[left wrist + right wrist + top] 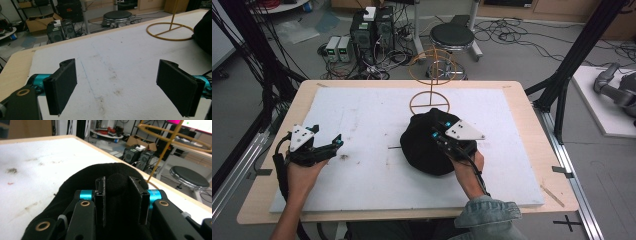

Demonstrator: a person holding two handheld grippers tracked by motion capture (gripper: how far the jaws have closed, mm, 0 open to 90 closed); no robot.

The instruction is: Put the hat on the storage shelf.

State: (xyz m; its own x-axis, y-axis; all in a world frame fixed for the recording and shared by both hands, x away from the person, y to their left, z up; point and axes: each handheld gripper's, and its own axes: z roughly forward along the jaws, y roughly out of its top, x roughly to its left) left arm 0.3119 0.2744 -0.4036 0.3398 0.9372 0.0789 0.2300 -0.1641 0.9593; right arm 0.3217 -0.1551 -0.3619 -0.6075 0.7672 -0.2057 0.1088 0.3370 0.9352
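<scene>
A black fabric hat [419, 150] lies on the white board [362, 115], right of the middle. My right gripper [441, 129] rests on top of it, shut on a raised fold of the hat [82, 177]; in the right gripper view [116, 182] the fold bulges between the two jaws. My left gripper [328, 135] is at the board's left side, open, its jaws wide apart over bare board [117, 75]. A yellow wire stand [432, 87] rises just behind the hat, with its ring base on the board [170, 38] and its pole [162, 152] beyond the hat.
The board lies on a wooden table [522, 100] with narrow bare margins. Dark stains mark the board near the left gripper [344, 157]. Off the far edge stand a black stool [452, 35] and computer boxes with cables [372, 30]. Black frame posts [577, 55] flank the table.
</scene>
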